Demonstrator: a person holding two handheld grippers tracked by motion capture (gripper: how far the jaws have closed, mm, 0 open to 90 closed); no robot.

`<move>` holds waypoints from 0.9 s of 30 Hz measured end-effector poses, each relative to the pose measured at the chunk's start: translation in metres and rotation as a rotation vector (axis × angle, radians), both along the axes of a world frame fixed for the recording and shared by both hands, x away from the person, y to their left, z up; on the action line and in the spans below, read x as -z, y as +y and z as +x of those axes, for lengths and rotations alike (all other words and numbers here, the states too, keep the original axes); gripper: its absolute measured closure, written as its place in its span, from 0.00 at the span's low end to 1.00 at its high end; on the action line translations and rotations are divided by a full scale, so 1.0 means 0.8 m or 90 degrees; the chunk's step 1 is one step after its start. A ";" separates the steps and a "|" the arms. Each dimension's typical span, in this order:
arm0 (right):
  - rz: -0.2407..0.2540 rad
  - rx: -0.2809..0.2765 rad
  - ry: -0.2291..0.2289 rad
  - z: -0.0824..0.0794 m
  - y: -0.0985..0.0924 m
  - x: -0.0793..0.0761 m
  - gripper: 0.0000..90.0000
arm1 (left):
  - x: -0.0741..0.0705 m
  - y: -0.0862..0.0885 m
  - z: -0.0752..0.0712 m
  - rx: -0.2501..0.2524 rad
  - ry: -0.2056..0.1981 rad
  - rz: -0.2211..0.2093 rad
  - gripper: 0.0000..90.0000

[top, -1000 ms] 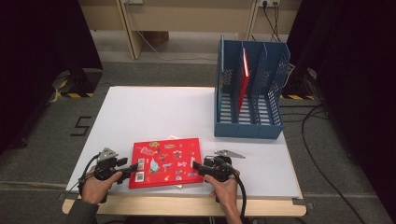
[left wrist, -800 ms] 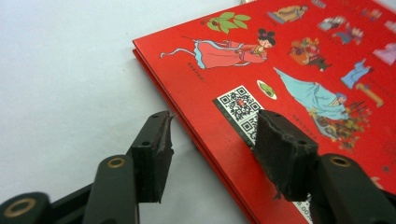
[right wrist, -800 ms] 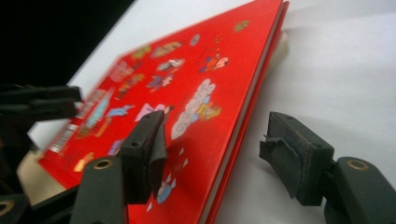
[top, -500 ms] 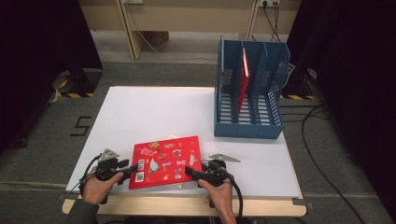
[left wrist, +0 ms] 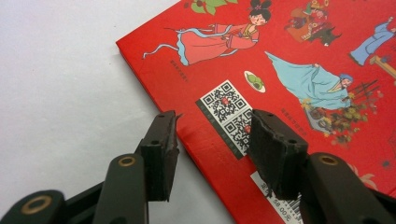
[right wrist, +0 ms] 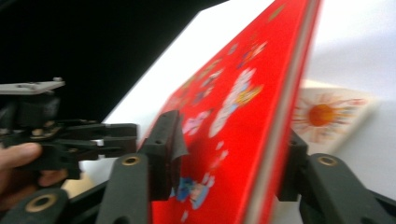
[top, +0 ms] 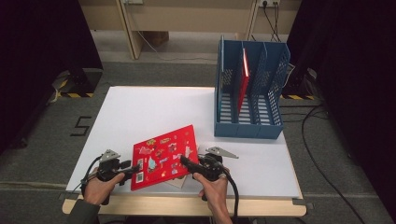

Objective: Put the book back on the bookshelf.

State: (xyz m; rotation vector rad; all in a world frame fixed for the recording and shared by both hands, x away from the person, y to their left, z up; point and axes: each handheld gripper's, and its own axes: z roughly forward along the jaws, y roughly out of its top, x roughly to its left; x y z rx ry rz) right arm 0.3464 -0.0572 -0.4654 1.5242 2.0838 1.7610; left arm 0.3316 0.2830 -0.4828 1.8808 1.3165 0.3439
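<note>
High view: red book (top: 163, 156) at the worktop's (top: 154, 107) near edge, tilted, left tongs (top: 133, 169) at its left edge, right tongs (top: 183, 161) at its right; blue rack (top: 250, 121) far right, holding another red book (top: 242, 79). Left gripper view: left tongs pinch the book's edge (left wrist: 205, 144), one jaw above, one below. Right gripper view: right tongs, just closing, straddle the raised book (right wrist: 243, 126), grip uncertain, a sun-printed book (right wrist: 334, 116) beneath; step judged as lifting, next likely a firm pinch and carry to the rack.

We see the right gripper (top: 183, 161) shifted leftward in the high view, toward the lower centre of the frame, its jaws having just been closing about the red book (top: 164, 156). The book's right edge now stands raised, uncovering a pale book with a sun (right wrist: 334, 116) beneath.
</note>
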 end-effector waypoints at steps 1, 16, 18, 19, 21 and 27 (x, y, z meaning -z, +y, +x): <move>0.007 -0.012 0.006 0.000 0.005 0.000 0.61 | 0.000 0.000 0.000 0.000 -0.001 0.002 0.57; -0.018 -0.049 -0.092 0.028 0.049 -0.057 0.76 | -0.005 0.002 0.000 0.008 -0.022 -0.005 0.46; -0.039 -0.065 -0.128 0.033 0.060 -0.078 0.79 | -0.004 0.001 0.000 0.015 -0.019 -0.003 0.45; -0.038 -0.069 -0.136 0.034 0.064 -0.084 0.82 | -0.003 0.000 0.000 0.021 -0.016 0.000 0.45; -0.018 -0.086 -0.143 0.039 0.069 -0.096 0.86 | -0.003 -0.001 0.000 0.028 -0.012 -0.006 0.43; -0.024 -0.127 -0.142 0.053 0.083 -0.114 0.88 | -0.003 -0.003 0.000 0.021 -0.023 -0.006 0.42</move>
